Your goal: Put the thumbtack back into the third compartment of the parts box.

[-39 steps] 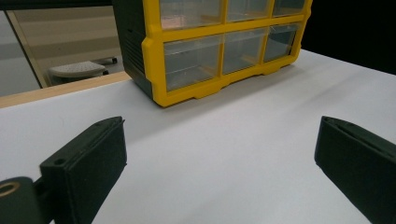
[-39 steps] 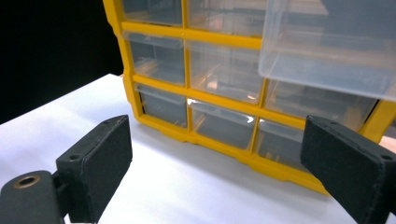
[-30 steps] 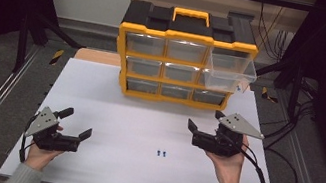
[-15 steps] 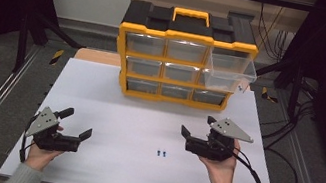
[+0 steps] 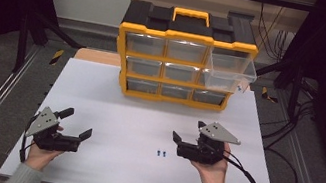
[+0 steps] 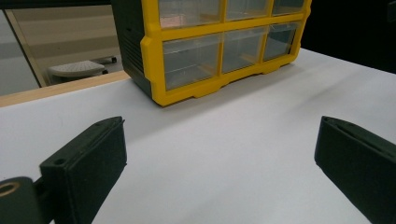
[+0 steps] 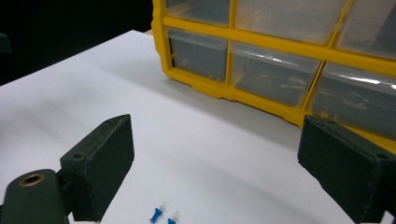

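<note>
Two small blue push pins (image 5: 161, 154) lie side by side on the white table (image 5: 136, 117), between the two hands. My right gripper (image 5: 188, 131) is held low just to the right of them, jaws open and empty. In the right gripper view the pins (image 7: 163, 216) sit at the bottom edge, near the left jaw of the right gripper (image 7: 219, 126). My left gripper (image 5: 77, 123) rests at the table's front left, open with nothing between its jaws. In its own view the left gripper (image 6: 222, 130) faces bare table.
A yellow and black drawer organizer (image 5: 184, 60) stands at the back of the table, its top right clear drawer (image 5: 230, 73) pulled out. It also appears ahead of each gripper (image 6: 154, 60) (image 7: 261, 44). Cables trail off the table's right side.
My right gripper has come down and shifted left, closer to the pins. The left gripper has stayed where it was.
</note>
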Demonstrator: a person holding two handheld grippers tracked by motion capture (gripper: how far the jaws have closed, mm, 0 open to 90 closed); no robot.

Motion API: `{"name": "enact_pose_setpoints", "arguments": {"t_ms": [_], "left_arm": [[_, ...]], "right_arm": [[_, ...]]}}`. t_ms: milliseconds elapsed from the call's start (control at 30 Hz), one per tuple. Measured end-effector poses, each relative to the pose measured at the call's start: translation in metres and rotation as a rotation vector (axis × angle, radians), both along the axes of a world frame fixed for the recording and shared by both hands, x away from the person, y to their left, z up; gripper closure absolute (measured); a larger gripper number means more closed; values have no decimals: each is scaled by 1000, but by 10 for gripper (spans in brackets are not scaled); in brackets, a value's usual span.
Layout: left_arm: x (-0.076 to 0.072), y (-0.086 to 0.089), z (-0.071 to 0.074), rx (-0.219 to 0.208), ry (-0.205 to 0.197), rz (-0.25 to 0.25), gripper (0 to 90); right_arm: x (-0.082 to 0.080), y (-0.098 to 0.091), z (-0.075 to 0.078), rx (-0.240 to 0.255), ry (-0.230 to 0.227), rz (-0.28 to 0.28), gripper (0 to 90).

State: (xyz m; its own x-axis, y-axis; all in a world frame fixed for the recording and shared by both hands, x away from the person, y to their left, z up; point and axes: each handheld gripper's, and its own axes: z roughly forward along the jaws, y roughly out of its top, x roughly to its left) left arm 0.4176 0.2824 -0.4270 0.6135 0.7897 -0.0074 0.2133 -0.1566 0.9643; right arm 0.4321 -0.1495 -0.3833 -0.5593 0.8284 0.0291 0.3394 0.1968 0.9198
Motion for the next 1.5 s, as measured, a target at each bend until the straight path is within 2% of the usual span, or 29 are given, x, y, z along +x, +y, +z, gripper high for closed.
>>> {"name": "enact_pose_setpoints", "arguments": {"t_ms": [333,433,767,1200,1400,1500], "left_arm": [[0,0,0,0,0,0,18],[0,0,0,0,0,0,18],[0,0,0,-1,0,-1,18],[0,0,0,1,1,-1,18],[0,0,-1,1,2,-1,18],[0,-1,0,1,0,-3,18]], "right_arm": [[0,10,-14,-32,41,29,135],[1,11,-19,-19,64,31,149],[0,12,-33,-41,109,35,165],[0,23,-51,-73,166,61,176],[1,26,-57,-67,188,60,198],[3,28,-62,-83,200,64,211]]}}
